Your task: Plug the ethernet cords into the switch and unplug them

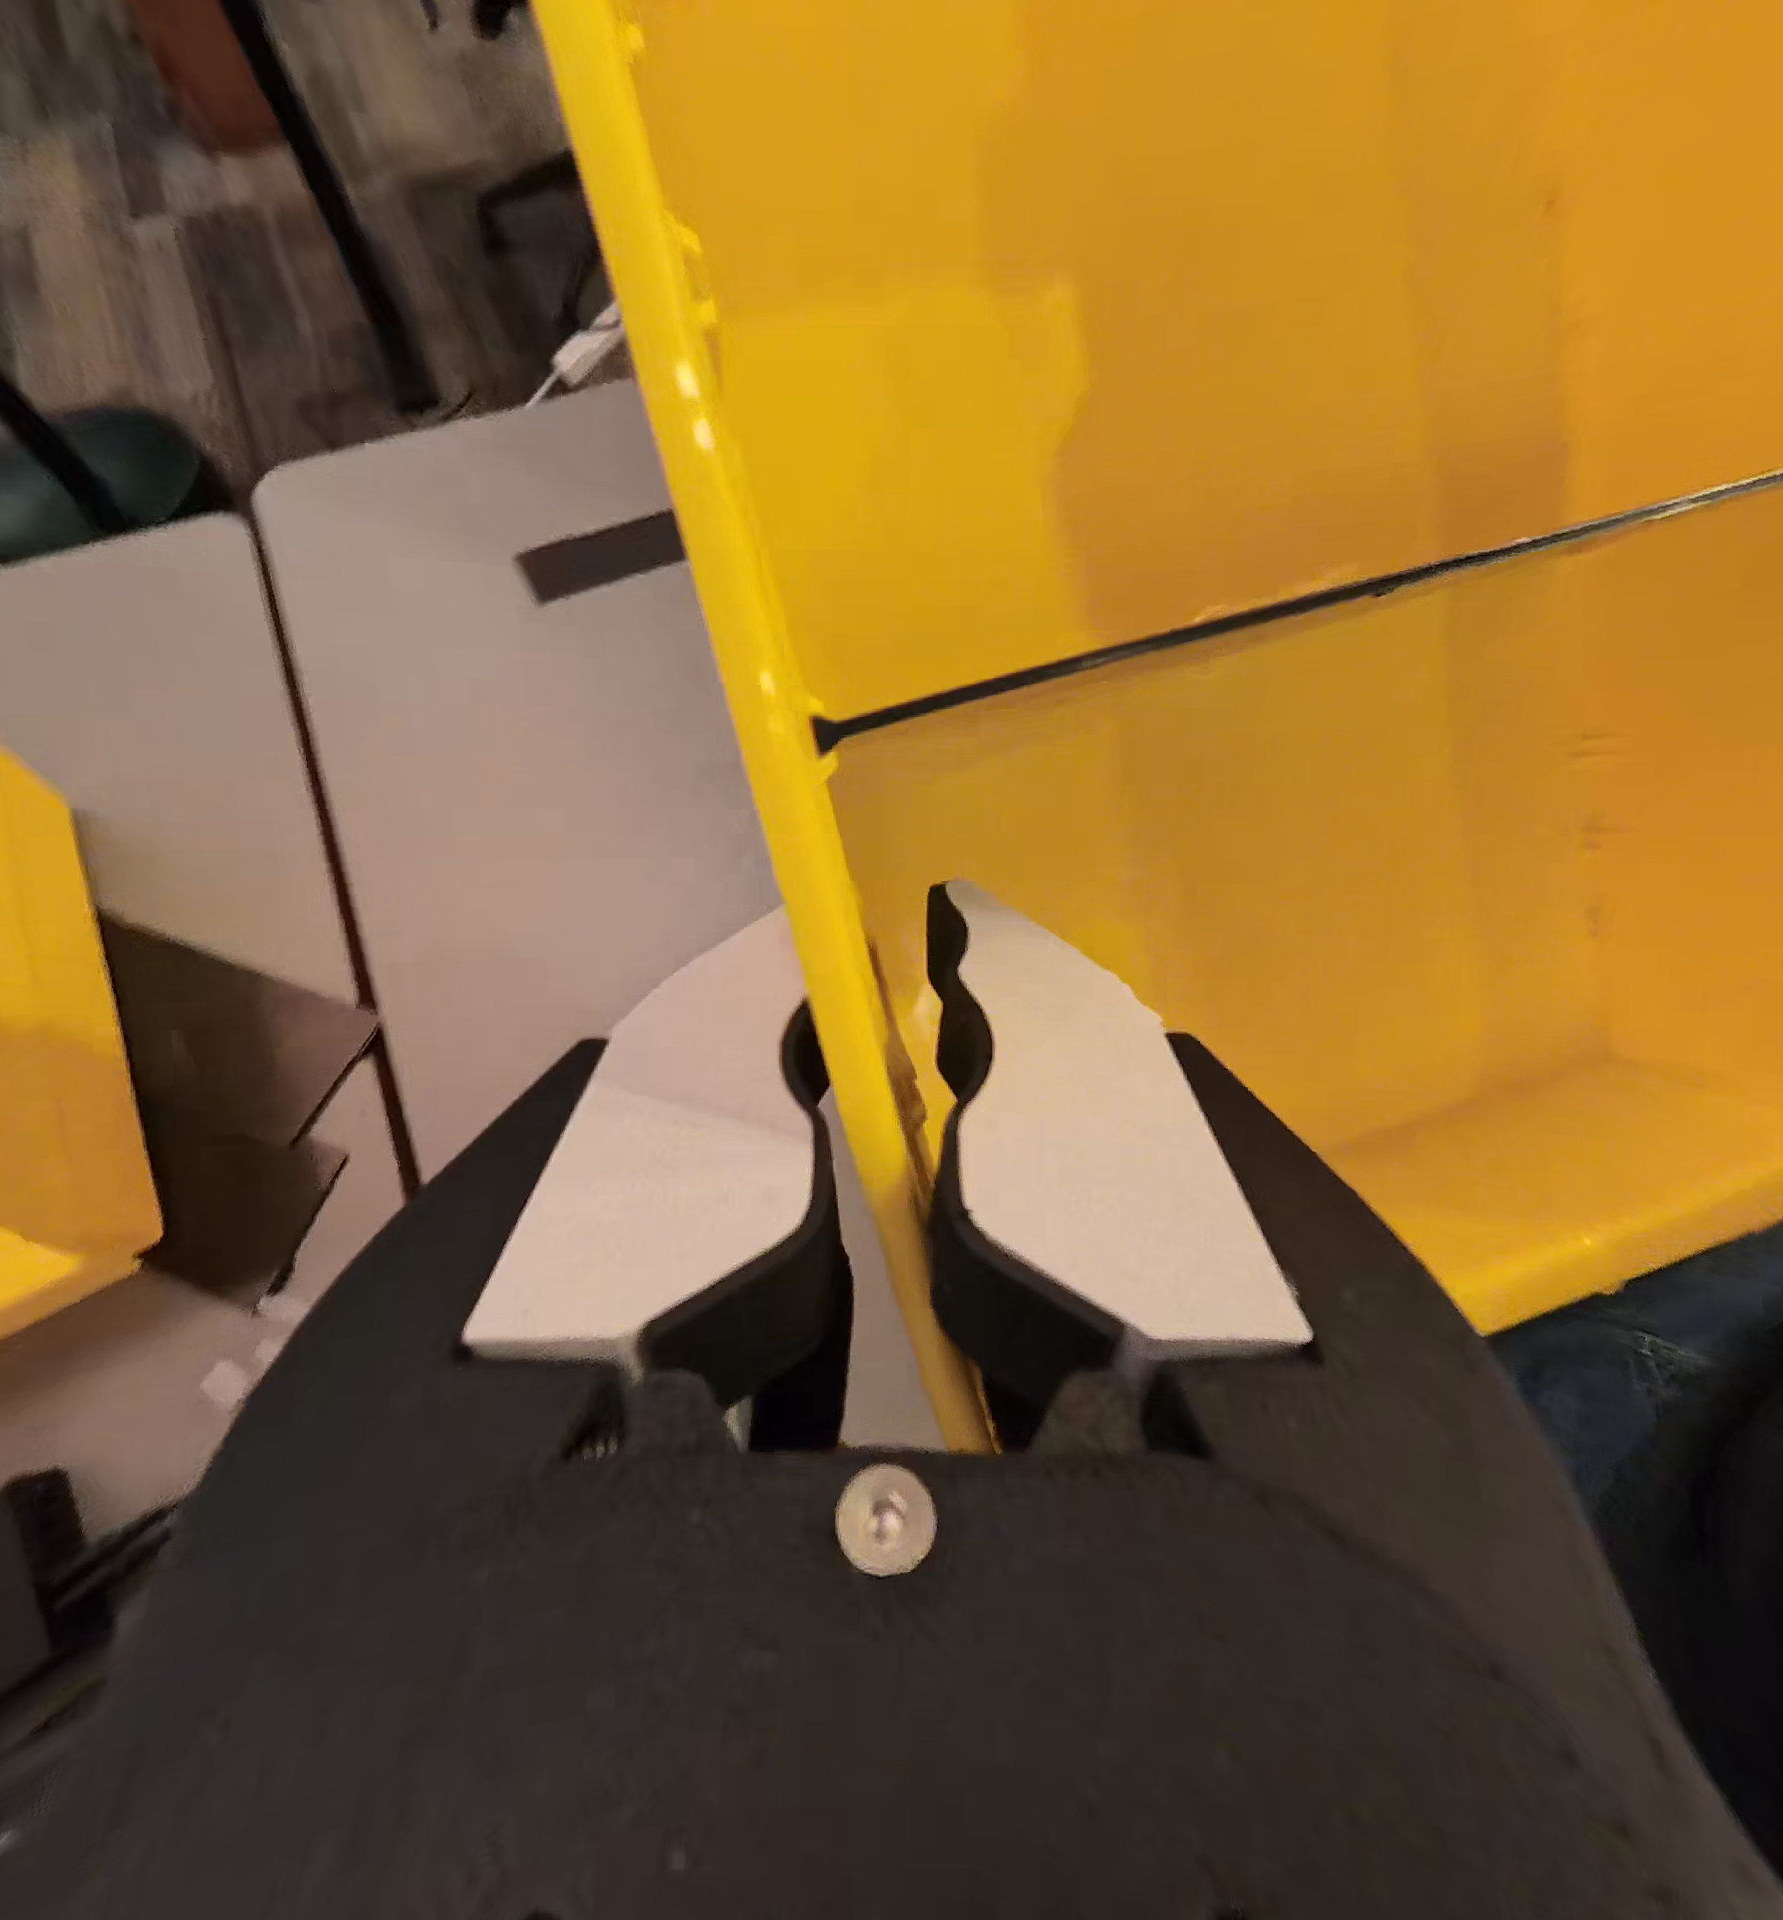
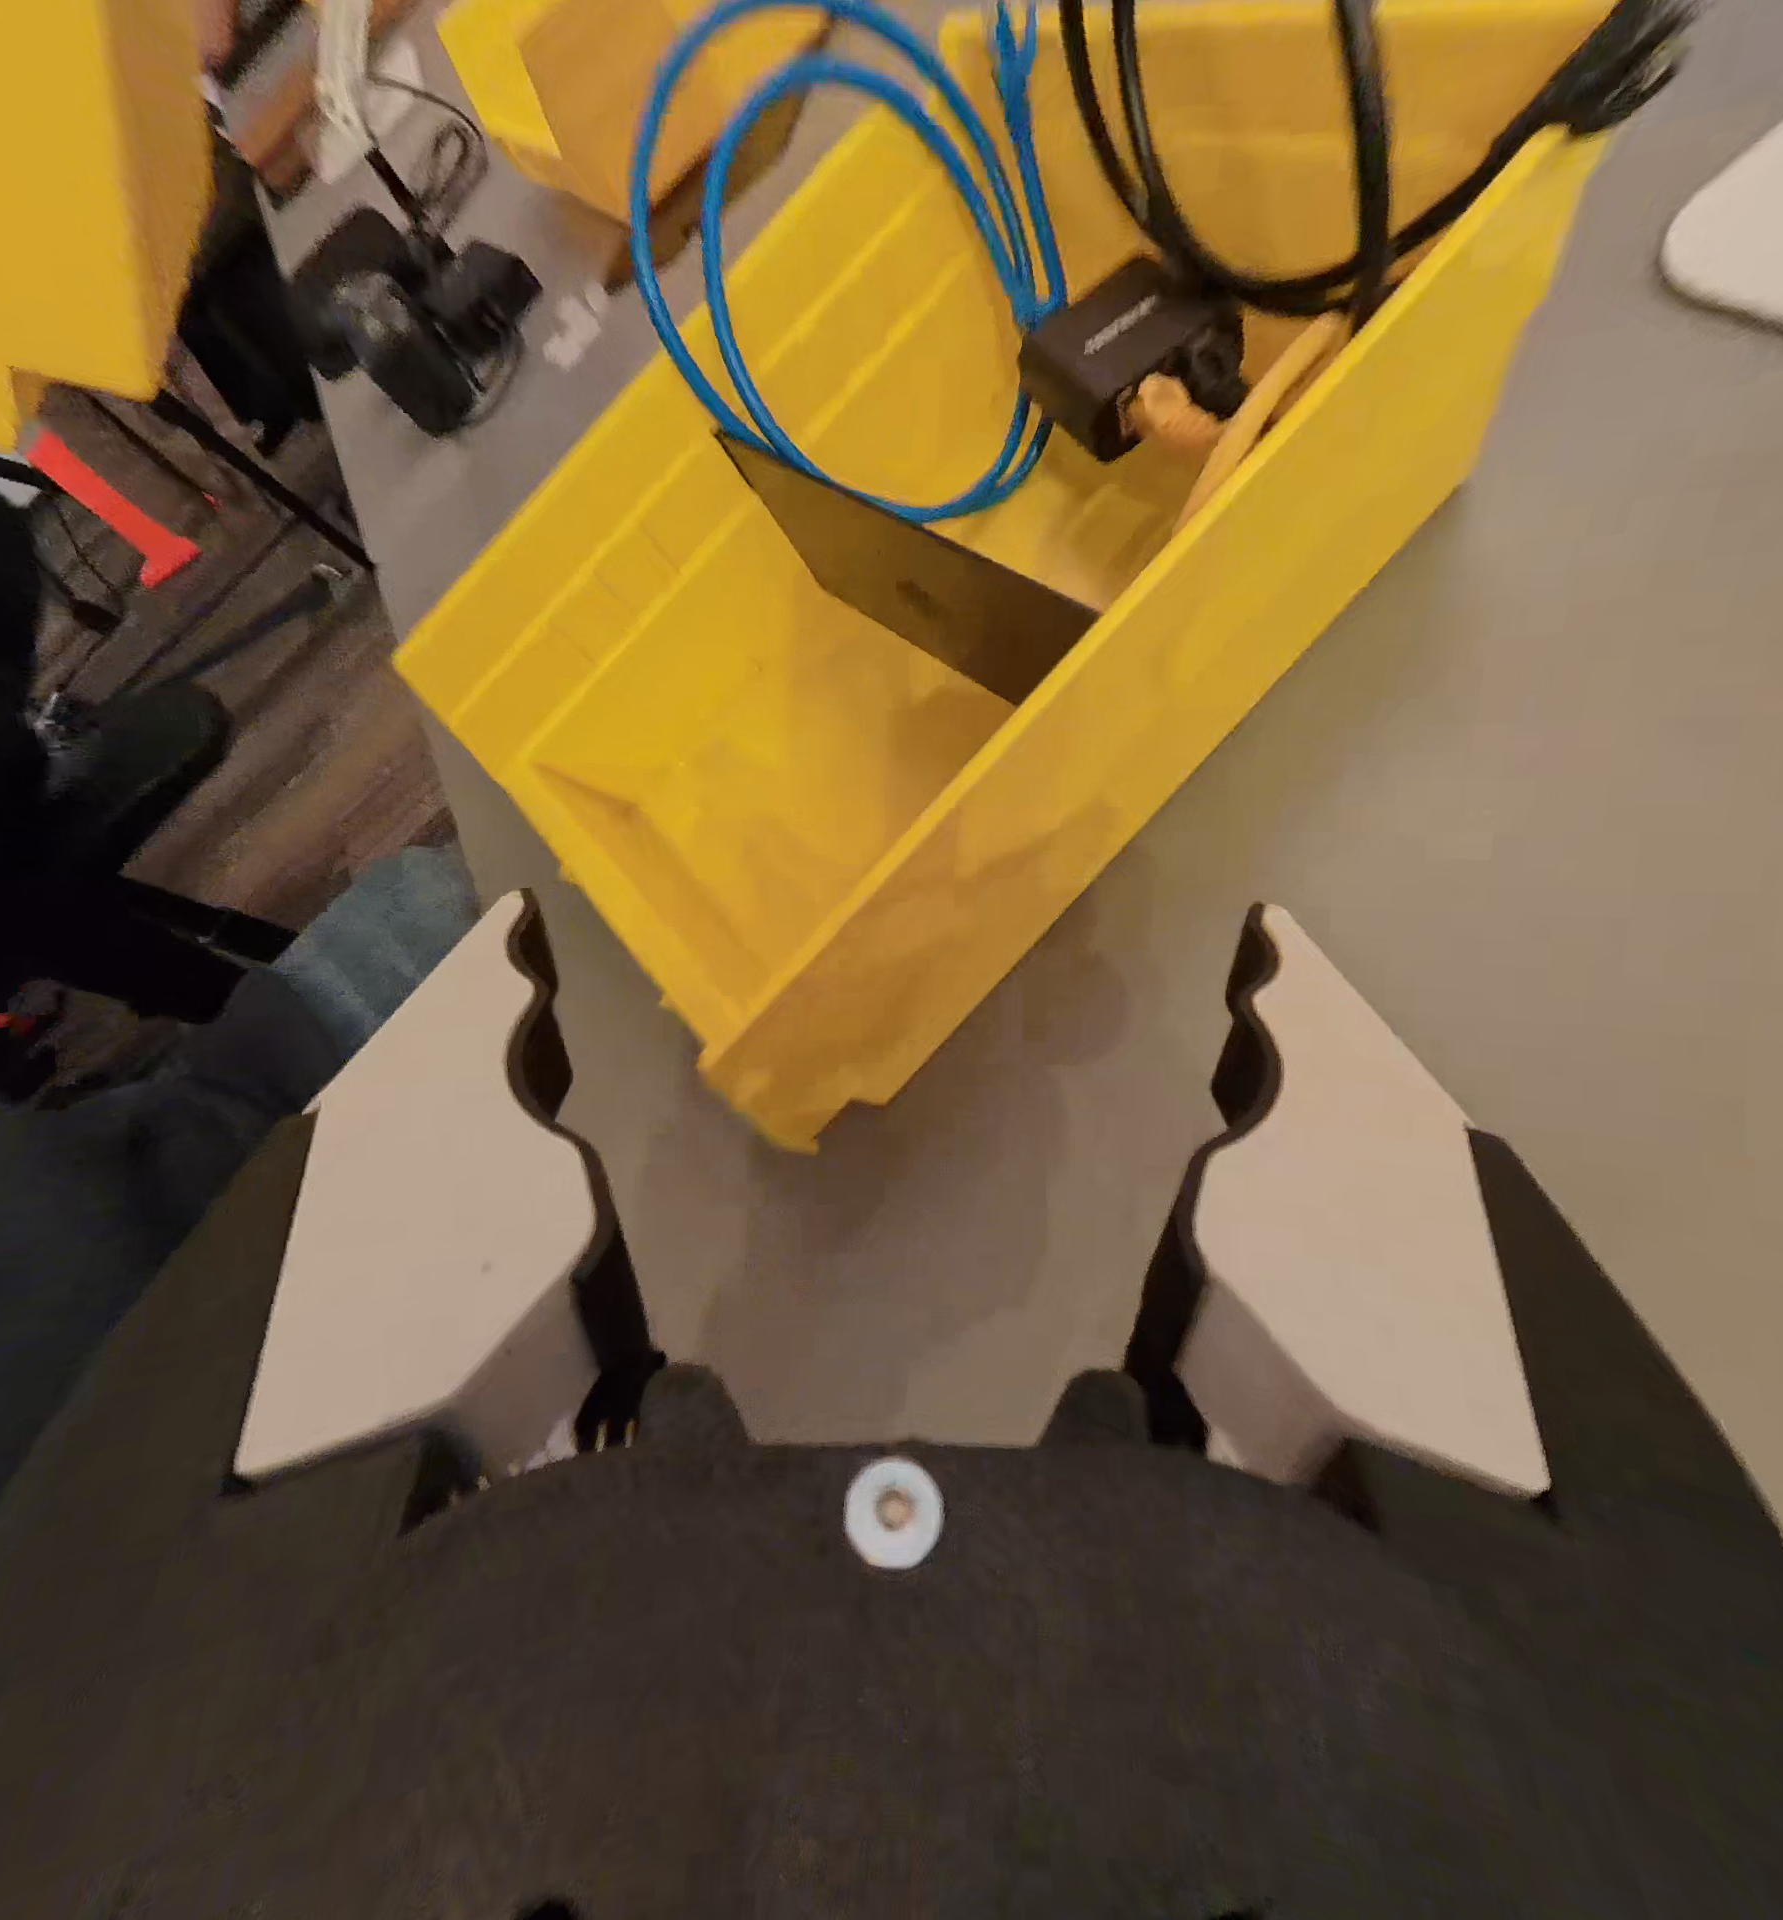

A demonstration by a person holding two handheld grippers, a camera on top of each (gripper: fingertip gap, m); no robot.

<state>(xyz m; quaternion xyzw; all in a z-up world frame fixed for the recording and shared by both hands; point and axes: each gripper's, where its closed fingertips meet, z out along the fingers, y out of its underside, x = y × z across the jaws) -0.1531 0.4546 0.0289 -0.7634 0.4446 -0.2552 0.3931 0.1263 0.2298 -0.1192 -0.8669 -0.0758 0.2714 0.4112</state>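
Ethernet cords lie in the far compartment of a yellow bin (image 2: 970, 935) on the grey table (image 2: 1541, 831): a blue cord (image 2: 679, 343) looped above a black divider (image 2: 918, 592), a black cord (image 2: 1365, 156) coiled behind it, and a yellow cord (image 2: 1173, 410) whose plug sits at the small black switch (image 2: 1115, 343); whether it is fully seated I cannot tell. The right tool (image 2: 892, 997) hovers short of the bin's near corner, its fingers spread wide and holding nothing. The left tool (image 1: 871, 1029) is pinched on the bin's thin yellow side wall (image 1: 762, 665), seemingly to steady it.

Risks from here: the switch is light and loose in the bin, so pulling a plug without pressing its latch would likely drag the switch along. The overlapping loops could snag the right tool reaching in. The wall clamped by the left tool is thin and smooth, so it may slip and let the bin skate.
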